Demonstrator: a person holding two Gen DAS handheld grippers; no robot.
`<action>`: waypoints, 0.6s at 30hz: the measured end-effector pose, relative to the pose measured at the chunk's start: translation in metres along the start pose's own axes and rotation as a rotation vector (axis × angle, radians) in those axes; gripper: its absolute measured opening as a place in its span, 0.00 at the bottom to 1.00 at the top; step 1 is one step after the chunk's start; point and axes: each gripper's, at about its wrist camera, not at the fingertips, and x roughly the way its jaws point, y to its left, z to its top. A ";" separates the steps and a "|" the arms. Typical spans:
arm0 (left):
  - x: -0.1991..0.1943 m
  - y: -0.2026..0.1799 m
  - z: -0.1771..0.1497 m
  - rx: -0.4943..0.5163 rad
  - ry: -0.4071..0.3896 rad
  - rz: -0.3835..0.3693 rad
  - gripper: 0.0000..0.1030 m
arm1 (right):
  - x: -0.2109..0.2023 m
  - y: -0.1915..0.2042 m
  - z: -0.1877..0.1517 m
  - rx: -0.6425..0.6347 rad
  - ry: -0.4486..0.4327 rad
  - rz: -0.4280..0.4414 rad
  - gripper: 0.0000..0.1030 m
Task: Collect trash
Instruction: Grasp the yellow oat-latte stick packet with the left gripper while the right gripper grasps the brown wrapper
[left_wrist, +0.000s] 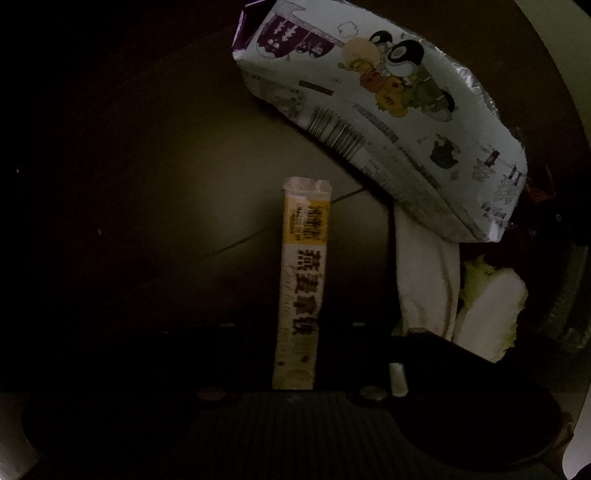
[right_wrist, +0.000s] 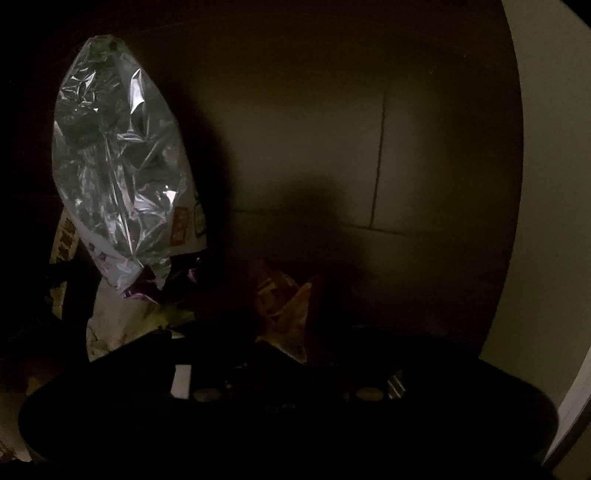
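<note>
We see a dark floor (left_wrist: 147, 206) with thin lines across it, and it is so dim that much is hard to make out. At the right edge of both views there is a pale curved band (right_wrist: 546, 184); we cannot tell what it is. The biggest piece of trash is a white bag (left_wrist: 388, 122) with cartoon pictures and a purple top, lying tilted near the top right of the left view. In the right view the same bag shows its shiny silver side on the left. Under the bag's lower end hangs a white cloth (left_wrist: 424, 280), and just beside it is a pale green leaf (left_wrist: 491, 314). The left gripper (left_wrist: 295, 221) points down at the floor. A long thin packet (left_wrist: 299, 295), yellow at the far end and white with dark letters, runs straight up the middle of its view. The fingers are too dark to see, so we cannot tell if they pinch the packet or stand apart. The right gripper (right_wrist: 291, 295) is dark too. An orange wrapper (right_wrist: 284, 314) lies in front of it, right of the bag, and we cannot tell if its fingers touch it
</note>
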 end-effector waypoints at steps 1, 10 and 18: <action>0.001 -0.001 0.002 -0.002 0.000 -0.003 0.23 | 0.000 0.001 -0.001 -0.006 -0.004 -0.006 0.32; -0.019 0.004 0.008 -0.033 -0.011 -0.012 0.18 | -0.031 -0.002 -0.004 0.016 -0.058 0.005 0.26; -0.060 0.033 0.015 -0.170 -0.042 0.010 0.18 | -0.082 -0.009 -0.006 0.048 -0.154 0.064 0.25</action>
